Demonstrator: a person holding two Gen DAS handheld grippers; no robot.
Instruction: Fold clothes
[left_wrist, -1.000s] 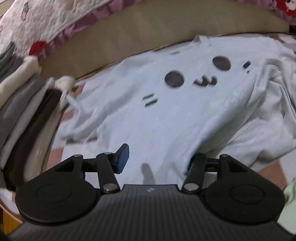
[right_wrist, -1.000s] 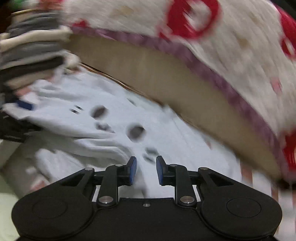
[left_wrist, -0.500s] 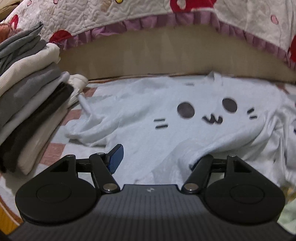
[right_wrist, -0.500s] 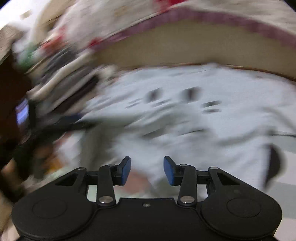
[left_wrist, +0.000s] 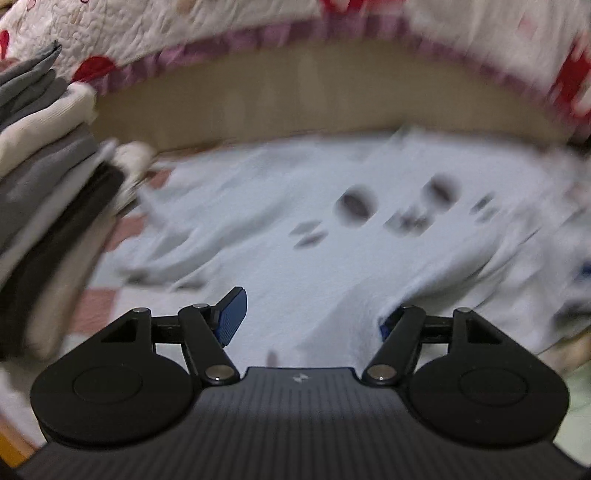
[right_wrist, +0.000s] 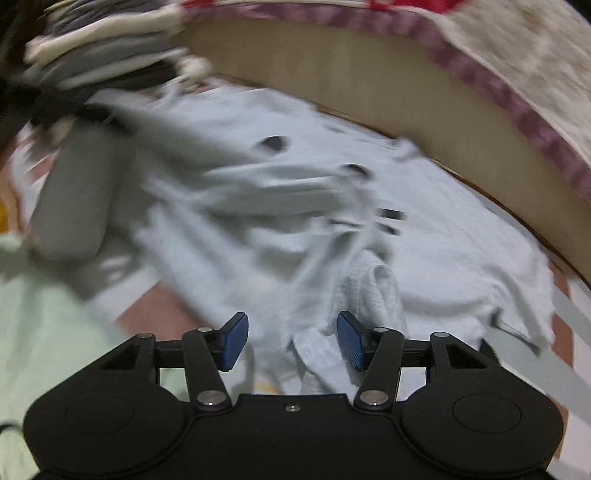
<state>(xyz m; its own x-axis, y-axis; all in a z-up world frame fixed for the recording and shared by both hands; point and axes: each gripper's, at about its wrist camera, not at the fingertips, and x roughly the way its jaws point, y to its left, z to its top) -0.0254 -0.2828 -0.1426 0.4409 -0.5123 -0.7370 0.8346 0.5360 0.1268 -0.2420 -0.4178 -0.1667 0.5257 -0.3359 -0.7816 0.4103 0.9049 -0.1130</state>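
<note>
A pale blue shirt (left_wrist: 295, 221) with a dark cat-face print lies spread and rumpled on a pink-and-white checked mat (left_wrist: 96, 299). My left gripper (left_wrist: 310, 321) hovers open over the shirt's near edge. A raised fold of the cloth hides most of its right pad, and nothing is pinched. In the right wrist view the same shirt (right_wrist: 461, 251) is bunched into folds. My right gripper (right_wrist: 291, 341) has its jaws opening, with a crumpled ridge of the shirt lying loose between the blue pads (right_wrist: 351, 341). Both views are blurred by motion.
A stack of folded grey, cream and dark clothes (left_wrist: 44, 177) stands at the left, seen also in the right wrist view (right_wrist: 110, 55). A beige bed side (left_wrist: 295, 96) under a red-and-white quilt (left_wrist: 184, 33) bounds the far side. Pale green cloth (right_wrist: 37, 314) lies near left.
The right gripper's jaws have spread from nearly closed to wide, and it has dropped closer to the bunched shirt. The left gripper's jaws have widened a little and its view has tilted.
</note>
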